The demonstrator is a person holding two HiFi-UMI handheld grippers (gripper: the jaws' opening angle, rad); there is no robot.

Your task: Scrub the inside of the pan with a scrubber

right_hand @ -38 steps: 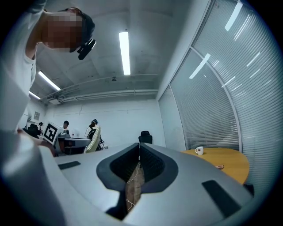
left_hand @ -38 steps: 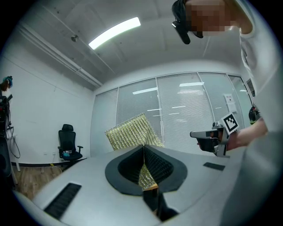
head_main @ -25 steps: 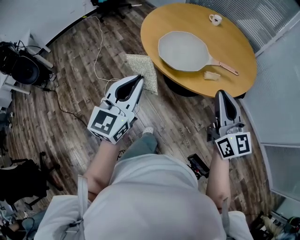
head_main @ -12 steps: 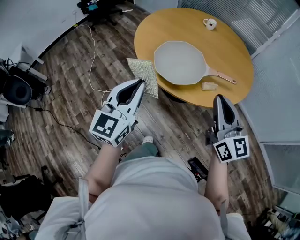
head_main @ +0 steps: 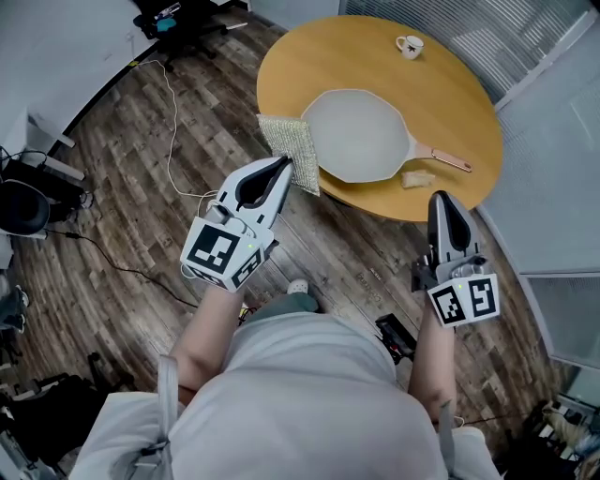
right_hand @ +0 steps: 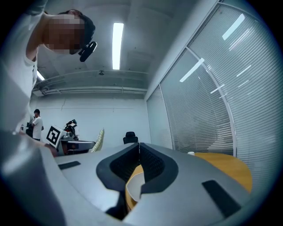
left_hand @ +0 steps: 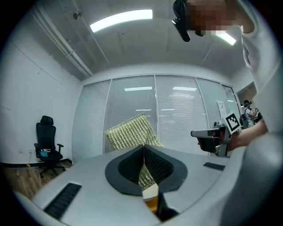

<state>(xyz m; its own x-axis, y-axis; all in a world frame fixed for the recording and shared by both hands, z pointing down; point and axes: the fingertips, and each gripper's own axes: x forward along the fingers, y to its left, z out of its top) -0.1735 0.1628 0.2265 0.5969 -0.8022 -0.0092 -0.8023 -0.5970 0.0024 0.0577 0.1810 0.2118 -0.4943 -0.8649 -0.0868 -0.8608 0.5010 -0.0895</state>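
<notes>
A pale grey pan (head_main: 361, 134) with a wooden handle (head_main: 442, 159) lies on the round wooden table (head_main: 450, 84). My left gripper (head_main: 284, 165) is shut on a green-gold mesh scrubber (head_main: 289, 150), which hangs over the table's near-left edge beside the pan's rim. In the left gripper view the scrubber (left_hand: 131, 131) stands up out of the closed jaws of that gripper (left_hand: 143, 149). My right gripper (head_main: 439, 198) is shut on nothing, level, just short of the table's near edge and below the handle. In its own view the right gripper (right_hand: 139, 148) shows its jaws pressed together.
A small white cup (head_main: 408, 44) stands at the table's far side. A yellowish lump (head_main: 419, 177) lies next to the pan handle. On the wood floor are a white cable (head_main: 169, 141), an office chair (head_main: 183, 14) and black gear (head_main: 19, 204). Blinds close off the right.
Both grippers have moved toward the table. The scrubber, earlier over the floor, now overlaps the table's edge next to the pan. The right gripper's jaws stayed shut.
</notes>
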